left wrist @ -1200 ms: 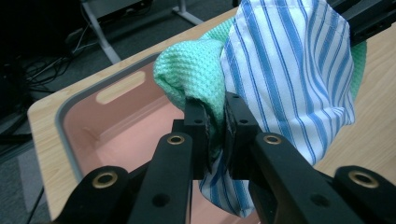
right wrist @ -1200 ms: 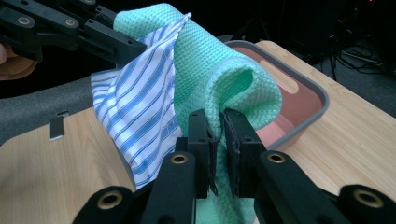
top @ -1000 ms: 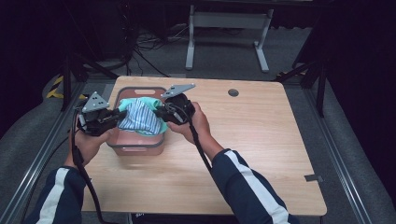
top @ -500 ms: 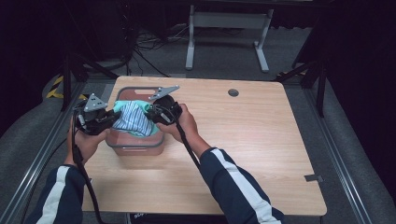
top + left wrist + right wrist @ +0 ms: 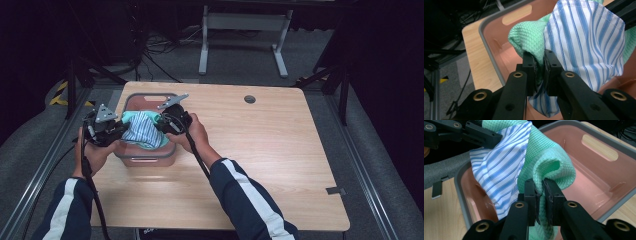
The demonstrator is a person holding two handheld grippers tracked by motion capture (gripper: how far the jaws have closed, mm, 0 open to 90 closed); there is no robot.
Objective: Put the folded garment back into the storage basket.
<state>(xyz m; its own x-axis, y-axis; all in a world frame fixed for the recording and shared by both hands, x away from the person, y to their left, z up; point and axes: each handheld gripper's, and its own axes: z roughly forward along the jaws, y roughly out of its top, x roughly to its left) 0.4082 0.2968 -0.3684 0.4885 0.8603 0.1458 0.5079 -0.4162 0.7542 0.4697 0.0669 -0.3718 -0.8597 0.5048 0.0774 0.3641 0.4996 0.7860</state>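
Cloth (image 5: 142, 131), striped blue-white over green, hangs over a pink bin (image 5: 131, 159) at the worktop's (image 5: 260, 160) left edge. Left hand-held gripper (image 5: 539, 65) and right hand-held gripper (image 5: 541, 191) each clamp a fold of the cloth at opposite ends.

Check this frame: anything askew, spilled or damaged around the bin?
Nothing stands out. The left gripper and right gripper are each shut on the bunched cloth bundle, green waffle towel with striped cloth, hanging over the pink bin. The bin sits flat on the table, apparently undamaged; nothing has spilled.
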